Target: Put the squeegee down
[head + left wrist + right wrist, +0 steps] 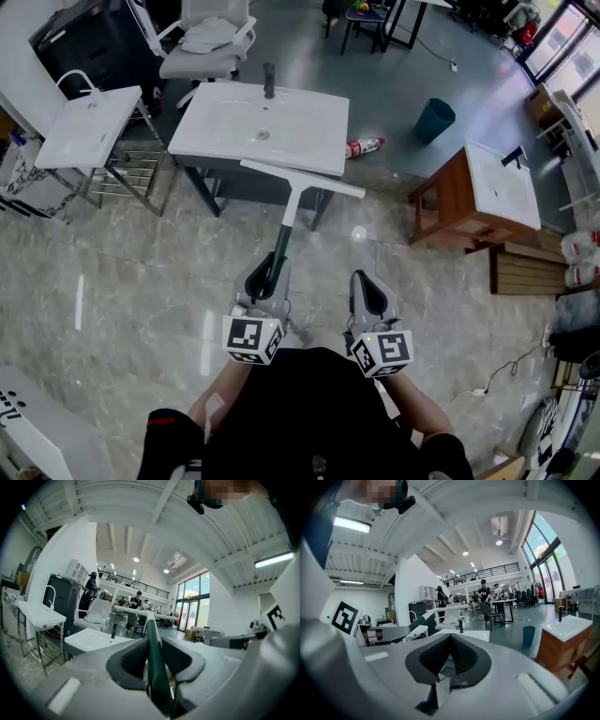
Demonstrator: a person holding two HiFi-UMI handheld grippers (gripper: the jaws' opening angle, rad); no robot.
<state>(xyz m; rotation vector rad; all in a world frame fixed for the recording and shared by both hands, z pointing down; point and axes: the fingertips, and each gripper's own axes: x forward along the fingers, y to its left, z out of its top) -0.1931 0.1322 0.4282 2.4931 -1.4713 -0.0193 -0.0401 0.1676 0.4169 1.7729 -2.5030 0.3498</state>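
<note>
Leftward, the left hand-held gripper point(269, 270) is clamped on the dark green handle of the squeegee point(298, 192). The squeegee is held clear of the floor, pointing away from the person. In the head view its white blade shows crosswise against the front edge of the white washbasin point(211, 141). Just beside it, the right hand-held gripper point(367, 279) has its jaws together, with nothing between them. Farther right stands a wooden cabinet point(448, 204).

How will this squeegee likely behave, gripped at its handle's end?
Probably stiff: the squeegee juts straight from the left claw without sagging. Likely front-heavy, given the wide blade far out, so it may pivot in the grip.
</note>
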